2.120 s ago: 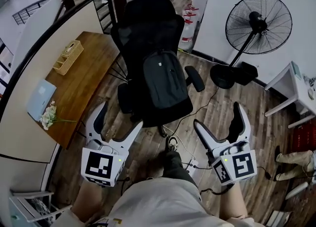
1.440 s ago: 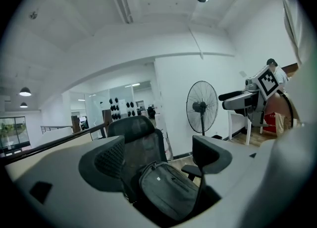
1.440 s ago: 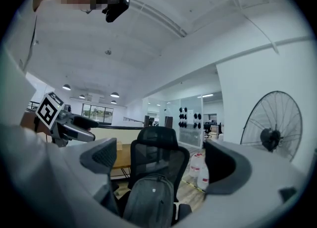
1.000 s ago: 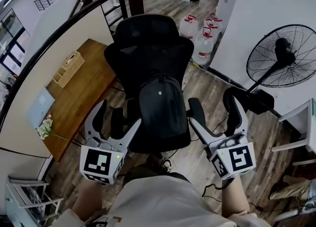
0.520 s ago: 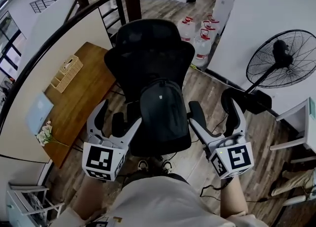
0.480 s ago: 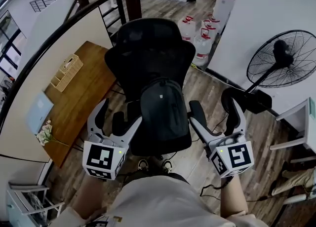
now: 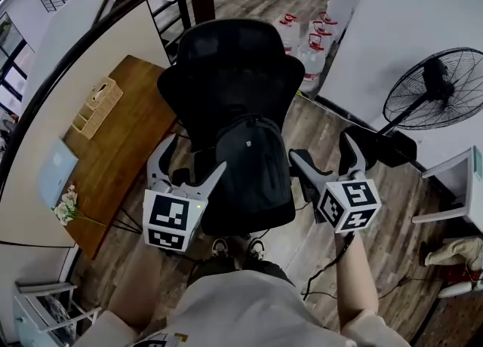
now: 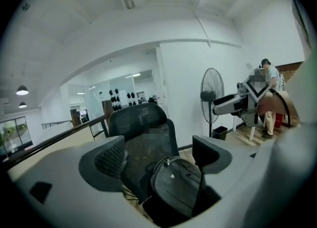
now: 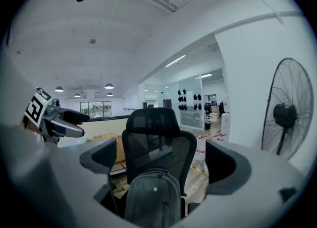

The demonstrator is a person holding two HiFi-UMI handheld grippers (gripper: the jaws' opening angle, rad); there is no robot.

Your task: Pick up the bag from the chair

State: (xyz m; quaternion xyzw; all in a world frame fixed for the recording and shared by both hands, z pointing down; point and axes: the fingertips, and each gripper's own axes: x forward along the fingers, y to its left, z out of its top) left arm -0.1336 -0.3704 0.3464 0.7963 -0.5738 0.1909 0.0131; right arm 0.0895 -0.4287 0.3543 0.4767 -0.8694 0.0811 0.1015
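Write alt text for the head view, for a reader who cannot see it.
Seen from above, a dark backpack leans upright on a black mesh office chair, with the open left gripper and open right gripper flanking it, neither gripping it. A wooden desk stands at left, a floor fan at right.

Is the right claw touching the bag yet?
Apart. The right gripper view shows the bag well beyond the right gripper's open fingers, neither touching it.
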